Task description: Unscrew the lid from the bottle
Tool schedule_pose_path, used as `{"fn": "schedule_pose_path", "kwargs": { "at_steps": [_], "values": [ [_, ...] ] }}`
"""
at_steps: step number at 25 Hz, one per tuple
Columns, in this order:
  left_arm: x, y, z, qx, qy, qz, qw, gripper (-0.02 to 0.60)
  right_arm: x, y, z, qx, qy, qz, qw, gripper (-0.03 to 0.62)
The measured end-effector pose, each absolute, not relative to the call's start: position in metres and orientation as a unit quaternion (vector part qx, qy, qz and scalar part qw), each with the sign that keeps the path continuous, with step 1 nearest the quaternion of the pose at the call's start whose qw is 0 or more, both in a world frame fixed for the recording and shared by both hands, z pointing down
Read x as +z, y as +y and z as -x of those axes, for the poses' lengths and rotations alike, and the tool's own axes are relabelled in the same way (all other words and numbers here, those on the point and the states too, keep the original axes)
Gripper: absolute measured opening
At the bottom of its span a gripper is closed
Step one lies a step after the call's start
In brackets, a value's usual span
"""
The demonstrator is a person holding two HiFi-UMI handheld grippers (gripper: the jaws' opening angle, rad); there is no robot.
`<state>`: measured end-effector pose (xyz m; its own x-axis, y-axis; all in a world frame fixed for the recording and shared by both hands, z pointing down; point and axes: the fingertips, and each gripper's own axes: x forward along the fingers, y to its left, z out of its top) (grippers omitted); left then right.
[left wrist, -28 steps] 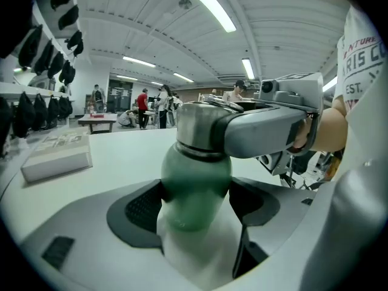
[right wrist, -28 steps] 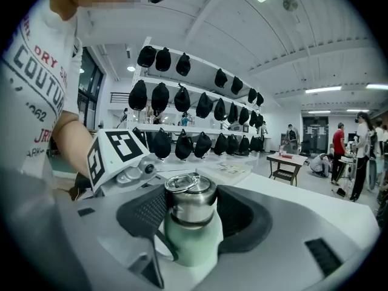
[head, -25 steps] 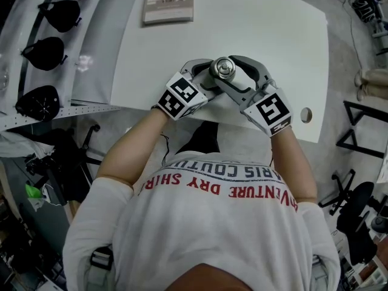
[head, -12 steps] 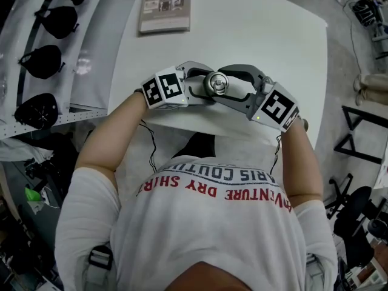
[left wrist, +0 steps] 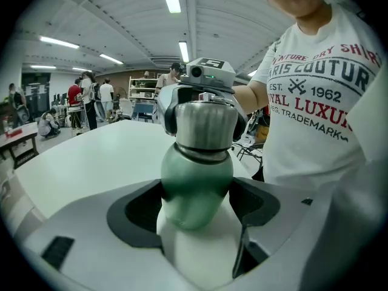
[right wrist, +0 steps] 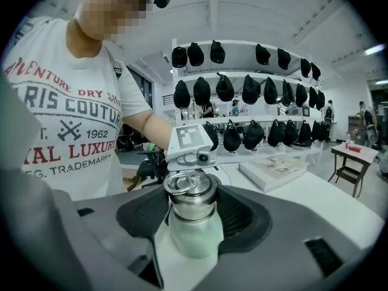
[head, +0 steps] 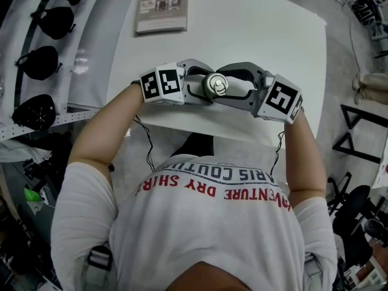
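- Shows black caps [head: 37,62] on white rack [head: 85,108] at far left, off the table.
- Has grey printed booklet [head: 162,6] lying flat at far edge of white table [head: 260,29].
- Clamps left gripper [left wrist: 197,214] on shoulder of pale green metal bottle [left wrist: 195,174].
- Holds bottle upright at table's near edge, between both grippers.
- Pinches round steel lid [right wrist: 191,194] in right gripper [right wrist: 193,214], with lid seated on bottle.

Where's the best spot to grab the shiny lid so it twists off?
Grip the steel lid on its round side wall, coming in level from the side with one pad on each side, as the right gripper does now. The small ring on top would probably slip. The left gripper clamps the green bottle below, so only the lid should turn.
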<state>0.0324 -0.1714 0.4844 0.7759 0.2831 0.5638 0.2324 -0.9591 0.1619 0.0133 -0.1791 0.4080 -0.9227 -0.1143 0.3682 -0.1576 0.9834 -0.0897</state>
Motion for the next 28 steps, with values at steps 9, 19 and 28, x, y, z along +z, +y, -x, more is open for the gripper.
{"fn": "schedule_pose_path", "kwargs": {
  "at_steps": [9,19,28],
  "values": [
    [0.483,-0.170,-0.033,0.276,0.055,-0.957,0.074,0.359,0.398,-0.174,-0.012,0.064,-0.973,-0.163,0.149,0.302],
    [0.485,-0.171,-0.030,0.263,-0.141,-0.946,0.128,0.359,0.403,-0.167,-0.029,0.097,-0.934,-0.311,0.146,0.304],
    [0.484,-0.170,-0.032,0.243,-0.263,-0.919,0.167,0.359,0.402,-0.174,-0.019,0.104,-0.910,-0.374,0.146,0.302]
  ]
}}
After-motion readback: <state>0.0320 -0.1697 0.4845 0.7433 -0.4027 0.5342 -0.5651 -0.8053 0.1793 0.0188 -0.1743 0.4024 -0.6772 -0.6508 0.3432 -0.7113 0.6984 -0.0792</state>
